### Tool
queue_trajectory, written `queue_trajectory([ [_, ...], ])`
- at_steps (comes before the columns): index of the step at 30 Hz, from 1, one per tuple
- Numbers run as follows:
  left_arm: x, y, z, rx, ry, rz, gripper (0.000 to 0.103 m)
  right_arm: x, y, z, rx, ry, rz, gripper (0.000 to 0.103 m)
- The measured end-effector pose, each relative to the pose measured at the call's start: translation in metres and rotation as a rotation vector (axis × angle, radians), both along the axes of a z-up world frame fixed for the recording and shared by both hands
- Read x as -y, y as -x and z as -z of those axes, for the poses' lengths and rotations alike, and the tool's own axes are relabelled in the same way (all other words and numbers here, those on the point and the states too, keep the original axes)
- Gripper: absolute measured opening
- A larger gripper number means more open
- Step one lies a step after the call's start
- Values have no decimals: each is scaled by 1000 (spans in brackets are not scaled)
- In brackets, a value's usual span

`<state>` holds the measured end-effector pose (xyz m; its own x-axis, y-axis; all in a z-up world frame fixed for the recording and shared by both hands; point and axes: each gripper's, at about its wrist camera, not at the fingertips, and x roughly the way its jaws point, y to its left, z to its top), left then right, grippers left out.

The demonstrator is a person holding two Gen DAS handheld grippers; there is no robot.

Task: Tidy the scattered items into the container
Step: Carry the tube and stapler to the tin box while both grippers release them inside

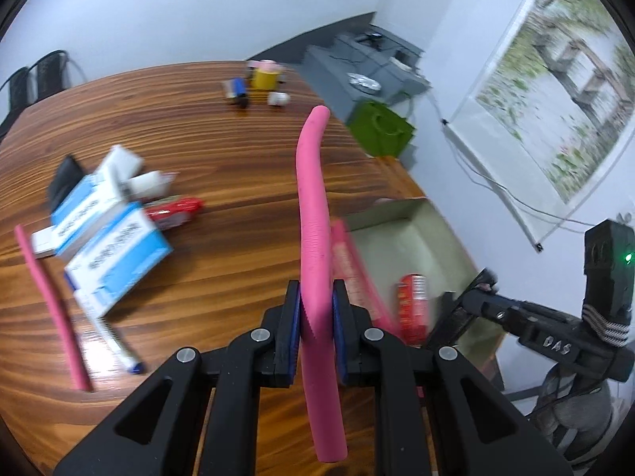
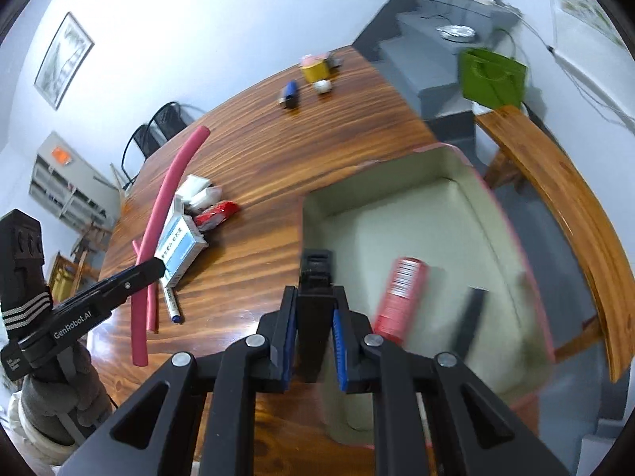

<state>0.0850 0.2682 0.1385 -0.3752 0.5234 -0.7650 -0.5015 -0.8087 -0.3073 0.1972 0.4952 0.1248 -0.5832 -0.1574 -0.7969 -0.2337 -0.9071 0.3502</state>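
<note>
My left gripper (image 1: 316,305) is shut on a long pink foam tube (image 1: 313,214) and holds it above the wooden table, left of the open cardboard box (image 1: 416,234). The tube also shows in the right wrist view (image 2: 166,202). My right gripper (image 2: 314,317) is shut on a black rectangular block (image 2: 315,297) at the box's near left wall (image 2: 313,214). A red can (image 2: 401,297) and a black bar (image 2: 470,321) lie inside the box. Blue-and-white boxes (image 1: 115,246), a red packet (image 1: 174,210), a second pink tube (image 1: 51,305) and a marker pen (image 1: 115,341) lie scattered on the table.
A yellow tape roll (image 1: 265,77) and small items (image 1: 238,93) sit at the table's far end. A green bag (image 1: 381,129) and grey furniture (image 1: 357,67) stand beyond the table. A wooden bench (image 2: 555,198) runs right of the box.
</note>
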Motion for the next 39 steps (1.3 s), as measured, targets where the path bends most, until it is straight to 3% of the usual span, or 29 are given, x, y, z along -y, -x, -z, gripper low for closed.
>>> queue_trajectory([
  [6, -48, -10, -3, 12, -32, 69, 16, -30, -13, 11, 27, 8, 24, 18],
  [12, -90, -15, 8, 44, -36, 124, 16, -32, -12, 26, 64, -8, -16, 18],
  [26, -122, -15, 45, 193, -32, 99, 16, -39, -13, 40, 98, 8, -34, 19],
  [28, -123, -15, 48, 196, -17, 92, 21, -42, -13, 40, 101, 18, -25, 19],
  [30, -124, -15, 49, 205, -19, 95, 39, -44, -14, 40, 101, 24, -17, 19],
  [39, -111, -15, 48, 213, -22, 53, 40, -51, -14, 39, 99, 45, 13, 19],
])
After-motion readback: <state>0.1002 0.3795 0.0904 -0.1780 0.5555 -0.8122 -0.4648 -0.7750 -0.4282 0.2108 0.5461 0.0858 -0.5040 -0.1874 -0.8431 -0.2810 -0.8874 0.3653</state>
